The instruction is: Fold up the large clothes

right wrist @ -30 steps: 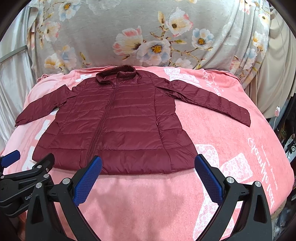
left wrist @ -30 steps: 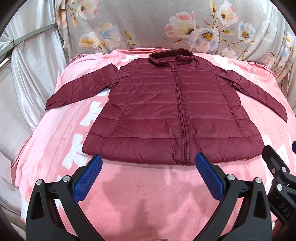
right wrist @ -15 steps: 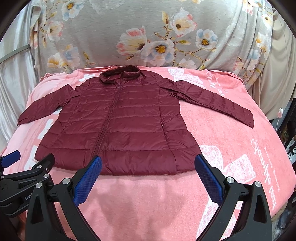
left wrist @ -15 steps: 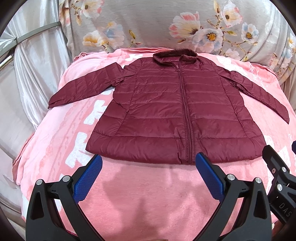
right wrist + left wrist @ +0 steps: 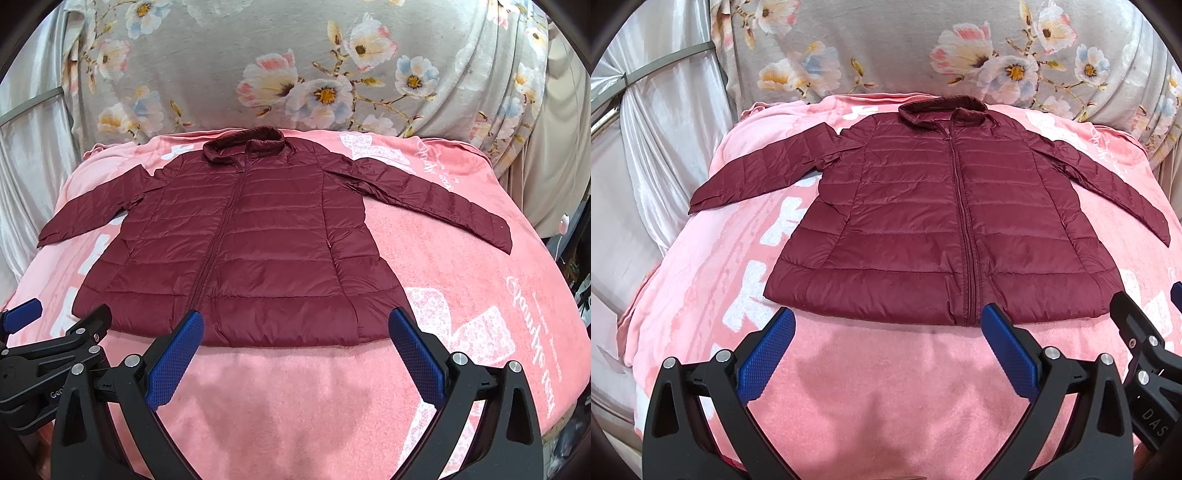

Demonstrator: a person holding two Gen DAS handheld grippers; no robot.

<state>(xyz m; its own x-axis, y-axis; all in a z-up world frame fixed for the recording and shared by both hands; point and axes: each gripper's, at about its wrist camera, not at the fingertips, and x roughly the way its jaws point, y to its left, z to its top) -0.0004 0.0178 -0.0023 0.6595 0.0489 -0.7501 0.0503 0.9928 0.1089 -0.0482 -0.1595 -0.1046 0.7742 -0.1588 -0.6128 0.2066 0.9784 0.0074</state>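
Both grippers, left gripper (image 5: 886, 343) and right gripper (image 5: 295, 343), gape empty before jacket (image 5: 945, 229) on blanket (image 5: 871, 398).

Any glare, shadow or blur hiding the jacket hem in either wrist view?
Left wrist: jacket sharp, evenly lit; soft shadow on the blanket near the hem; fisheye bends edges. Right wrist: jacket also sharp, no glare; similar shadow, dark corners.
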